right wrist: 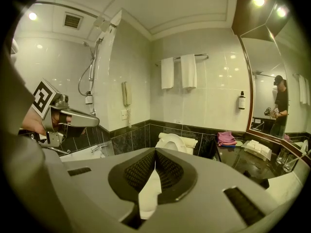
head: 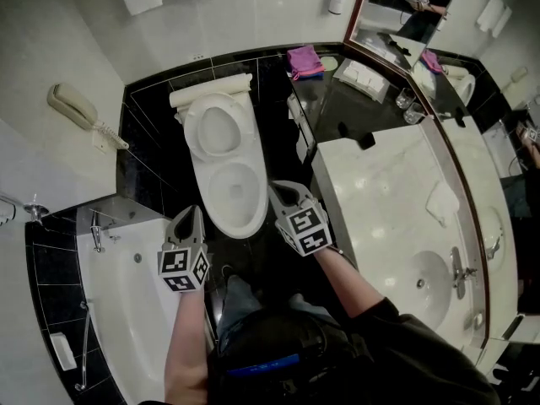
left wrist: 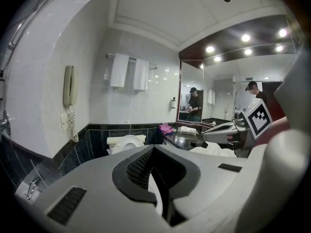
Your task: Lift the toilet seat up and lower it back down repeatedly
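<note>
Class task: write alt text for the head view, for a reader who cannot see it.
From above, a white toilet with its lid up. The left gripper and right gripper hang shut and empty on either side of its front rim. A bathtub lies left, a vanity counter right.

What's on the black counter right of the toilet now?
A pink folded cloth, white folded items and glasses. The black counter beneath them is covered.
</note>
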The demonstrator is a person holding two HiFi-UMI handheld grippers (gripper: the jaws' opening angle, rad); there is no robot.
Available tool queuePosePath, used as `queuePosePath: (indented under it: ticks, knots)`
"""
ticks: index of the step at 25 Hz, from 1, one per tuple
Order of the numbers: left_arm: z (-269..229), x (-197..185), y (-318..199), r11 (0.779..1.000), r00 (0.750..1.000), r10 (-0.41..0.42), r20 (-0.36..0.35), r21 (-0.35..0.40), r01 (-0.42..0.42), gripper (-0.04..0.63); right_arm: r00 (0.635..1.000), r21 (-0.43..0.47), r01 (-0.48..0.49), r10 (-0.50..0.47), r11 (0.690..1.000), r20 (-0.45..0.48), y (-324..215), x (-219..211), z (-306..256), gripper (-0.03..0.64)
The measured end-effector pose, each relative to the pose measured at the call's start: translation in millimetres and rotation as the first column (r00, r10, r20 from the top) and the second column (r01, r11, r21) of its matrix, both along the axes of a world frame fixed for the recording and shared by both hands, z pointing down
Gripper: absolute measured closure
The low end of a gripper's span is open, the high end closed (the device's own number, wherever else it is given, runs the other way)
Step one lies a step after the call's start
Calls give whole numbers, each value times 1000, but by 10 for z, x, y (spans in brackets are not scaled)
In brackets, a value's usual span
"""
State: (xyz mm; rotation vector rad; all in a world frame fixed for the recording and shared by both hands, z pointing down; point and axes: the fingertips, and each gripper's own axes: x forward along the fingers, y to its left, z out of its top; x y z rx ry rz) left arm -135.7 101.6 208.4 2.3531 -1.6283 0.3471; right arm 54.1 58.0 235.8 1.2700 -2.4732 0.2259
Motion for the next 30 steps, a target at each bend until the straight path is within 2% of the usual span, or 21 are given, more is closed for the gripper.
queuePosePath:
  ticks: [4, 5, 8, 14, 18, 24, 30]
  knots:
    - [75, -69, -164, 1000, 1000, 17, 8, -11, -17, 609, 1000, 2, 12, -12, 1000, -11, -146, -195, -69, 595]
    - [97, -94, -217, 1000, 1000, 23, 11, -15, -23, 611, 1000, 2, 13, -13, 1000, -17, -205, -243, -63, 564]
    - [181, -196, -414, 999, 999, 41, 16, -29, -40, 611, 999, -9, 23, -23, 1000, -34, -427, -405, 4, 535]
    - [420, -396, -896, 994, 995, 92, 34, -63, -90, 611, 995, -51, 60, -63, 997, -74, -939, -774, 171, 433]
    - [610, -513, -1243, 987, 990, 135, 32, -86, -132, 609, 985, -66, 84, -92, 994, -142, -1367, -998, 279, 405]
    - [869, -636, -1775, 976, 980, 196, 30, -102, -192, 611, 954, -48, 111, -120, 993, -274, -2129, -1311, 413, 405]
    - [1096, -686, -2342, 971, 976, 215, 29, -118, -210, 609, 885, -33, 175, -171, 984, -433, -2866, -1563, 678, 405]
